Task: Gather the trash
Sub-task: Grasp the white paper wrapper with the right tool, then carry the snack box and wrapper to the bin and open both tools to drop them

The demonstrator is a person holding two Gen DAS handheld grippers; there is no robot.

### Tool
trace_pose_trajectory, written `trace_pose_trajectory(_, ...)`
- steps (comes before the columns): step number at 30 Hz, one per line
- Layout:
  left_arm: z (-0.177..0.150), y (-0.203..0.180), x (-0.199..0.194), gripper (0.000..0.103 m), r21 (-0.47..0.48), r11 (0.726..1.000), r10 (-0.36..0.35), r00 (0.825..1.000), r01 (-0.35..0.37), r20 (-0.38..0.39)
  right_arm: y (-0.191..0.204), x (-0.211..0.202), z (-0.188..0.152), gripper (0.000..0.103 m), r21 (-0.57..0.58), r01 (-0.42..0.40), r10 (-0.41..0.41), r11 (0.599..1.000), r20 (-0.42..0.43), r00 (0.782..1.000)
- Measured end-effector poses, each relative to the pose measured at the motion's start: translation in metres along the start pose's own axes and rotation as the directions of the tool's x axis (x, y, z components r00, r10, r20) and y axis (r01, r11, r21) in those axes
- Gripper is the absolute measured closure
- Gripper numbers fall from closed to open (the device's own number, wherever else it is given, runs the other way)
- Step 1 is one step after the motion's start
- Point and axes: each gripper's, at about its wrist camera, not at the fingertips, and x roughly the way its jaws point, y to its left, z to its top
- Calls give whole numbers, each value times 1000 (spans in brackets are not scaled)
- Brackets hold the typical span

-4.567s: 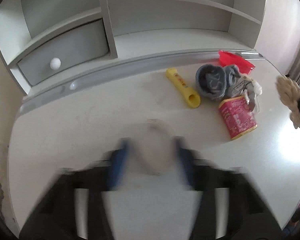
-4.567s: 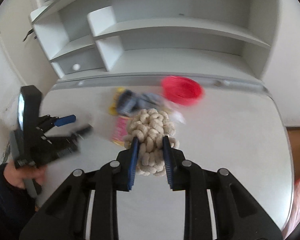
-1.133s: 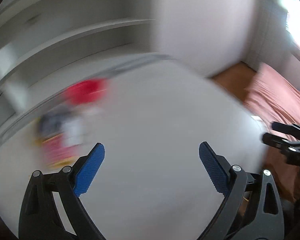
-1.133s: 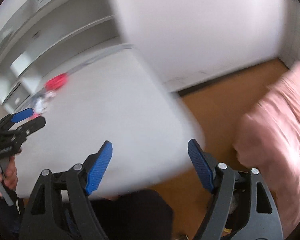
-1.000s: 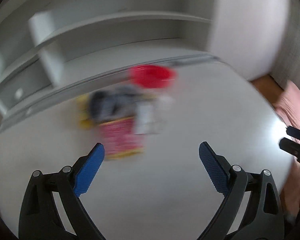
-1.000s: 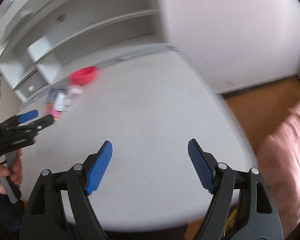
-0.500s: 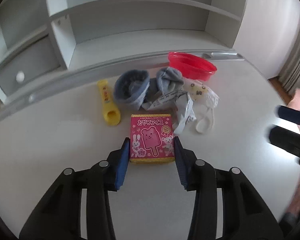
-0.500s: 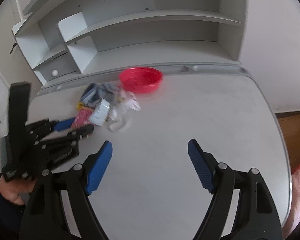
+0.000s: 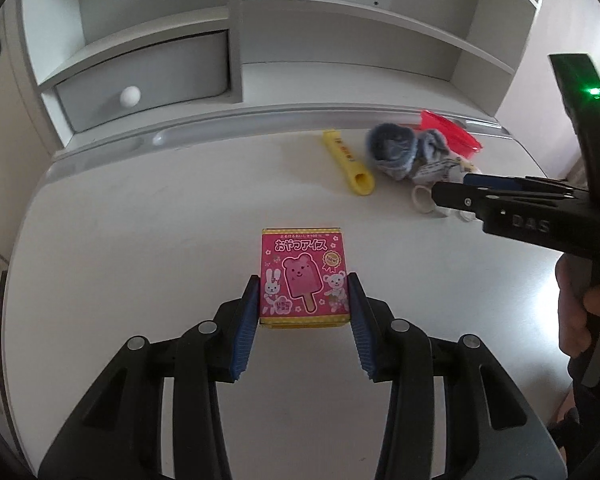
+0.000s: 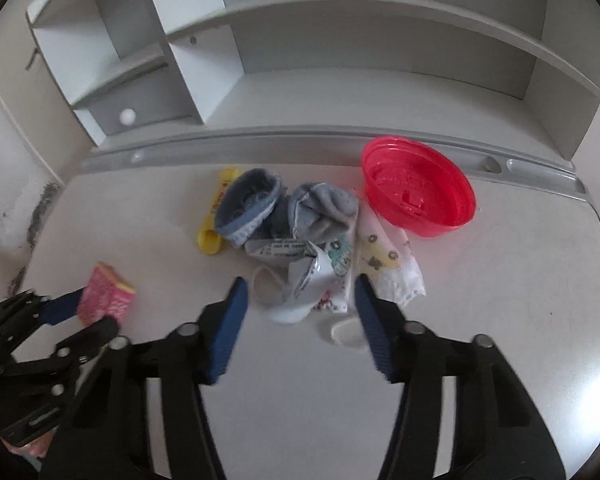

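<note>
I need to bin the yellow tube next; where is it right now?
The yellow tube lies on the desk near the back rail, just left of the blue-grey socks; in the right wrist view it sits left of the pile.

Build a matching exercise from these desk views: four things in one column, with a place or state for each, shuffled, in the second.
Things:
1. pink ice-cream box
2. red bowl
3. yellow tube
4. crumpled wrapper

Places or states:
A. lying left of the blue-grey socks
B. in front of the open right hand-held gripper
C. clamped in the left hand-held gripper
D. next to the desk's back rail

Pairs: 1-C, 2-D, 3-A, 4-B
</note>
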Motion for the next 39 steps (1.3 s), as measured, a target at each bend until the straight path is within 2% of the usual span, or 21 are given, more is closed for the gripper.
trace_pose_trajectory(2,-2,6,0,61,-11,1000,-2,1000,2,-5,1,-1,-2,77,5,26,-26,1000,2,1000)
trace_pose_trajectory(8,-2,5,-8,61,-14,999,-30,1000,30,8,-1,-35,-13,79,38,-20,17,999,66,998)
trace_pose_trajectory(12,-2,-12,-15,61,11,998,-55,998,55,20,-16,-66,-31,79,71,-35,28,997,103,994)
trace_pose_trajectory(14,-1,-29,-20,61,40,996,-80,996,78,28,-31,-82,-42,79,105,-31,18,994,118,993)
trace_pose_trajectory(18,0,-73,-25,61,108,985,-137,990,133,31,-81,-117,-82,79,203,24,-53,979,134,990)
trace_pose_trajectory(23,-7,-156,-28,61,231,943,-248,969,239,9,-157,-152,-149,79,369,106,-161,924,121,980)
trace_pose_trajectory(27,-17,-232,-29,61,342,876,-350,936,341,-36,-220,-188,-217,79,519,179,-265,836,95,960)
trace_pose_trajectory(30,-31,-295,-30,61,430,803,-420,904,411,-79,-258,-213,-272,79,616,230,-334,753,57,941)
trace_pose_trajectory(33,-53,-357,-28,61,502,720,-475,867,480,-148,-287,-237,-326,79,696,265,-387,668,20,922)
trace_pose_trajectory(34,-64,-383,-28,61,529,678,-494,849,510,-185,-297,-245,-346,79,723,278,-406,633,4,914)
trace_pose_trajectory(35,-72,-398,-28,61,544,656,-502,840,524,-203,-303,-251,-360,79,740,284,-416,610,-6,909)
trace_pose_trajectory(37,-91,-438,-30,61,583,588,-526,812,561,-252,-318,-265,-397,79,780,304,-444,546,-38,895)
trace_pose_trajectory(39,-106,-465,-30,61,608,538,-540,792,584,-283,-331,-276,-431,79,811,323,-463,488,-73,883)
